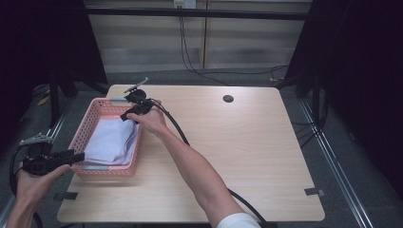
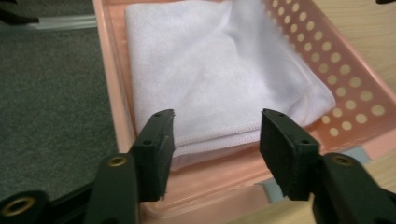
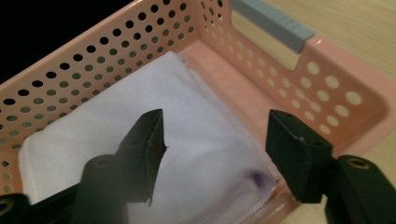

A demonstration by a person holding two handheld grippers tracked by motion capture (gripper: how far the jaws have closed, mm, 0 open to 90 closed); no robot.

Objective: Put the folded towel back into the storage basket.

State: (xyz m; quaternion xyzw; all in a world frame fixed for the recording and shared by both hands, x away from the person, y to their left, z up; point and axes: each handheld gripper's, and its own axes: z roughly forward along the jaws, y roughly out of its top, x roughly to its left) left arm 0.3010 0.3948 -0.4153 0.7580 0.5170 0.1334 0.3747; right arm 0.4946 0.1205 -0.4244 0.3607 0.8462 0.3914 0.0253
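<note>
A pink perforated basket (image 1: 90,116) stands at the left of the wooden table, with a folded white cloth (image 1: 110,141) lying inside it. My left gripper (image 1: 78,156) hovers at the basket's near left corner. Its jaws stand open in the left gripper view (image 2: 217,133), just short of the cloth's (image 2: 210,70) hemmed edge and touching nothing. My right gripper (image 1: 128,115) reaches over the basket's far right corner. In the right gripper view its jaws (image 3: 217,135) are open above the cloth (image 3: 182,98), which has a small dark mark near one corner.
The table (image 1: 237,152) has a round cable hole (image 1: 228,99) at the back and a grey tape piece (image 1: 314,192) at its front right. The right gripper's black cable (image 1: 176,130) trails across the table. Grey carpet (image 2: 51,93) lies left of the basket.
</note>
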